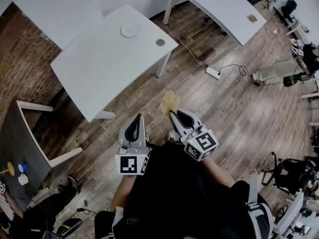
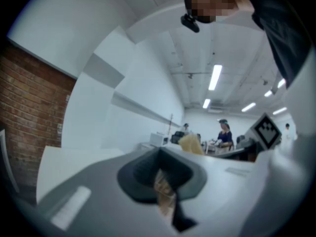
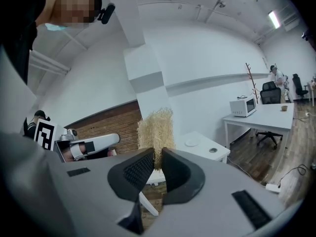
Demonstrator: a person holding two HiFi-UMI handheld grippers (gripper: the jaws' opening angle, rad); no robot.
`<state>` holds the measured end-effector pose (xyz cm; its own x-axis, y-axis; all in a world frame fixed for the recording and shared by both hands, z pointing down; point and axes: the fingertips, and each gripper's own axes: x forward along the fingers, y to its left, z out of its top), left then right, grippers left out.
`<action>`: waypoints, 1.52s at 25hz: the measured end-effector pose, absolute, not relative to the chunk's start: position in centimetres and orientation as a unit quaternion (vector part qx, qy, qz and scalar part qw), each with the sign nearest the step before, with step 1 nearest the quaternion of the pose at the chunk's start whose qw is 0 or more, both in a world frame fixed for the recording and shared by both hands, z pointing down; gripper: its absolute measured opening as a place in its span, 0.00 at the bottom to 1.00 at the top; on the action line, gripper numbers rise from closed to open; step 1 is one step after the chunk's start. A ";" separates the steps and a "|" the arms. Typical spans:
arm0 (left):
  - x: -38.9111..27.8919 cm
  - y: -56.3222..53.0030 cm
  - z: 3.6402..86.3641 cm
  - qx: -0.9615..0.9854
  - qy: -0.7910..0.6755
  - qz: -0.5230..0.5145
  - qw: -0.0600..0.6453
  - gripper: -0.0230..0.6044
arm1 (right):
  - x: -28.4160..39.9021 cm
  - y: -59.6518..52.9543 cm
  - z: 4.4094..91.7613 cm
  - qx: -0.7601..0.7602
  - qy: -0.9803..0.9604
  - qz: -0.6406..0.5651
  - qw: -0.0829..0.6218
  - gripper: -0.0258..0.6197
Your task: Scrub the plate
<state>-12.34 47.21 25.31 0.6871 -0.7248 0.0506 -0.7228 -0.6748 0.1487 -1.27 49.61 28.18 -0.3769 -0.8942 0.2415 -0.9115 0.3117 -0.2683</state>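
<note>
The right tongs (image 1: 172,114) clench a fibre scrubber (image 1: 169,102); the left tongs (image 1: 138,118) are pressed together, empty. Both are well apart from the plate (image 1: 129,31) on the white worktop (image 1: 99,68). If nothing steadies the plate, scrubbing could push it over the edge.

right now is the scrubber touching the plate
Apart. The head view shows the scrubber clamped in the right hand-held gripper over the floor; the plate lies away on the white table.
</note>
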 end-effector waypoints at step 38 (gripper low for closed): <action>-2.5 23.3 23.5 0.862 -0.502 -0.043 0.056 0.04 | 8.8 23.4 28.9 0.466 -0.869 0.159 0.053 0.11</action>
<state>-2.55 23.33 23.47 0.4930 -0.8698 -0.0183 -0.8602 -0.4905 0.1395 8.78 23.39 28.94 -0.5598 -0.7932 0.2397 -0.8266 0.5147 -0.2276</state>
